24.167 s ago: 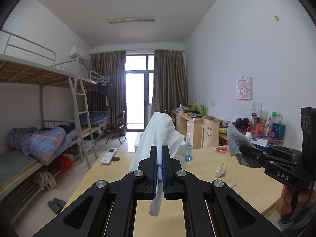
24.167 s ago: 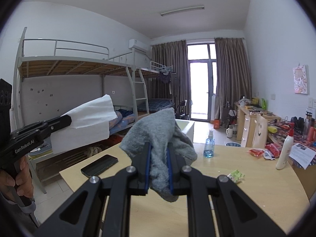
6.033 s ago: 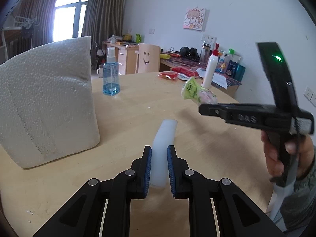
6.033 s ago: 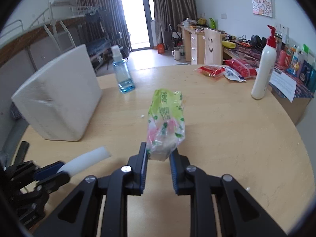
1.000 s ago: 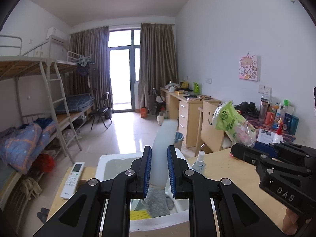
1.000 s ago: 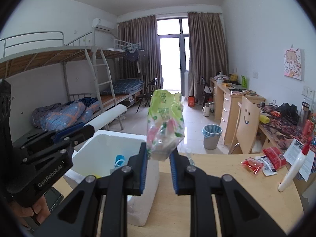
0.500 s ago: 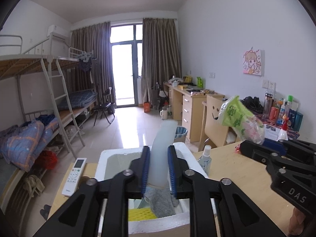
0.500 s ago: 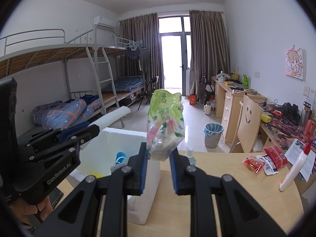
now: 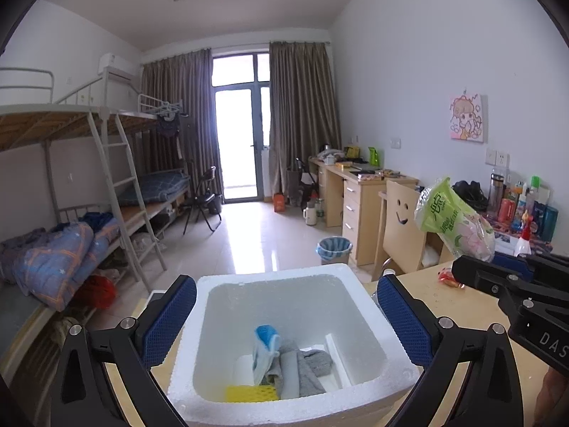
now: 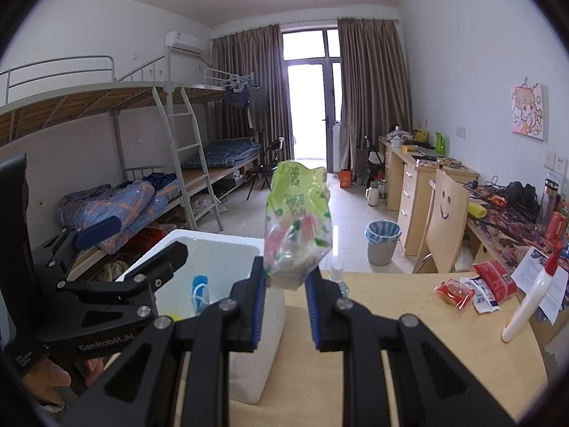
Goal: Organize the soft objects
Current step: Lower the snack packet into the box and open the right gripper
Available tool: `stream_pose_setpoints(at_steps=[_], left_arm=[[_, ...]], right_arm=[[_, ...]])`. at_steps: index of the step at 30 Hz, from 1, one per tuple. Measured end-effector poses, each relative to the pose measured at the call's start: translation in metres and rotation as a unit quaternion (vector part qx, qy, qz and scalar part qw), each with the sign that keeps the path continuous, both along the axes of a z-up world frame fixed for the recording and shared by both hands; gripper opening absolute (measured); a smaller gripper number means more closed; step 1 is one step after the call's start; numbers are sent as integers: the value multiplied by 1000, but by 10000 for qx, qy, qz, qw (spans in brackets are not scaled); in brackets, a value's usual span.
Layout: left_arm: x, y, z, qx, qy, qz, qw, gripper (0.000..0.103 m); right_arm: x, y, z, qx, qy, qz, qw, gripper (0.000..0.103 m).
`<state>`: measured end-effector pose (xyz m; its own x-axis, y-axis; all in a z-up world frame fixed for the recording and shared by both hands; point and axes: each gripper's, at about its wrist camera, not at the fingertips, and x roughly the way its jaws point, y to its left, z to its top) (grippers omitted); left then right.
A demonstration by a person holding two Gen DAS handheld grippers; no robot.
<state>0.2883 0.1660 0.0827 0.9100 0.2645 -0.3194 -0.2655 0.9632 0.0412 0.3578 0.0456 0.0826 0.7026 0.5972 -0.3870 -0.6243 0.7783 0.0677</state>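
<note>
My left gripper (image 9: 286, 306) hangs over the white foam box (image 9: 270, 274), its jaws opening wide with nothing gripped between them. Inside the box lie a white foam strip (image 9: 336, 354), a grey sock (image 9: 302, 370), a blue-and-white piece (image 9: 265, 339) and a yellow sponge (image 9: 249, 393). My right gripper (image 10: 284, 284) is shut on a green tissue pack (image 10: 297, 220), held in the air just right of the box (image 10: 199, 235). The left wrist view shows that pack (image 9: 451, 220) above the right gripper (image 9: 498, 274). The left gripper (image 10: 137, 240) is at the left of the right wrist view.
The box stands on a round wooden table (image 10: 409, 338). Red snack packets (image 10: 473, 288) and a white lotion bottle (image 10: 530, 302) lie at its right. A spray bottle (image 10: 336, 272) stands behind the box. Beyond are a smiley chair (image 10: 444, 220) and a bin (image 10: 382, 242).
The left jaws have sprung wide and let go of the white foam strip, which now lies in the box. The right gripper has kept still with the tissue pack.
</note>
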Motion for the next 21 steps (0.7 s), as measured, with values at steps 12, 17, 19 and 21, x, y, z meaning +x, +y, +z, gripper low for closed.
stream_pose_setpoints(at_steps=[12,17,19,21], left_arm=[[-22,26,3,6,-78,435,9990,102],[-40,44,5,65,-143,728,9972,102],[-48,51,7,96,-193,881,9959,102],[-56,57,8,111,-237,976,9949,102]], right_arm=[[-2,23,-2,-77,-3,290,9995,25],[-6,45,-3,-99,-16,521,9986,25],[-9,55,-5,-140,2,651,9978,25],[-10,64,-6,-156,16,755,9970,25]])
